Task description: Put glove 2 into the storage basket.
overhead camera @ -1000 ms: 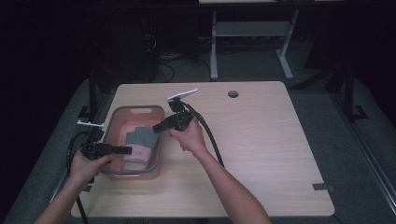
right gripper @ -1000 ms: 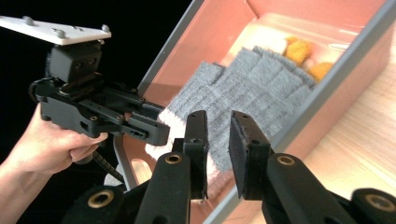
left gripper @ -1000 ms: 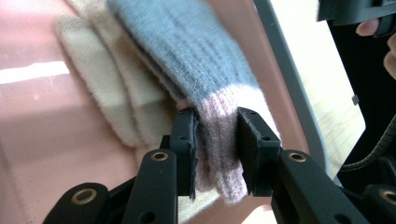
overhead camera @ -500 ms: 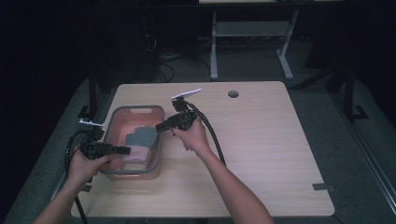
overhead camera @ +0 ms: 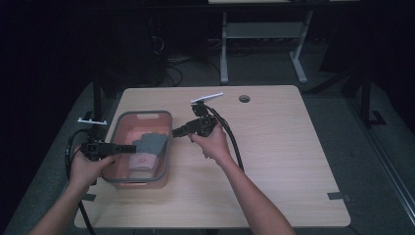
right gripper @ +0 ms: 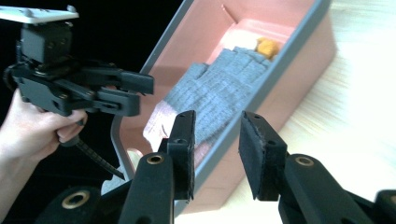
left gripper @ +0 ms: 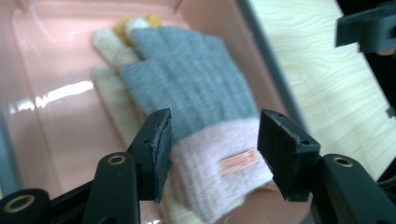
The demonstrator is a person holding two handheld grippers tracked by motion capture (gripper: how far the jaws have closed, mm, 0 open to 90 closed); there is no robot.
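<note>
- Now the right gripper (overhead camera: 175, 131) has backed off to the pink tub's (overhead camera: 165, 147) right rim, jaws open, holding nothing.
- Left gripper (overhead camera: 131, 148) hangs over the tub's left side, jaws wide, empty.
- Grey glove (left gripper: 196, 88) lies flat inside, just past those jaws, fingers pointing to the frame's upper left, pink cuff nearest.

High view overlooks the table (overhead camera: 274, 161); both tool views closely share the bin (left gripper: 56, 116).
</note>
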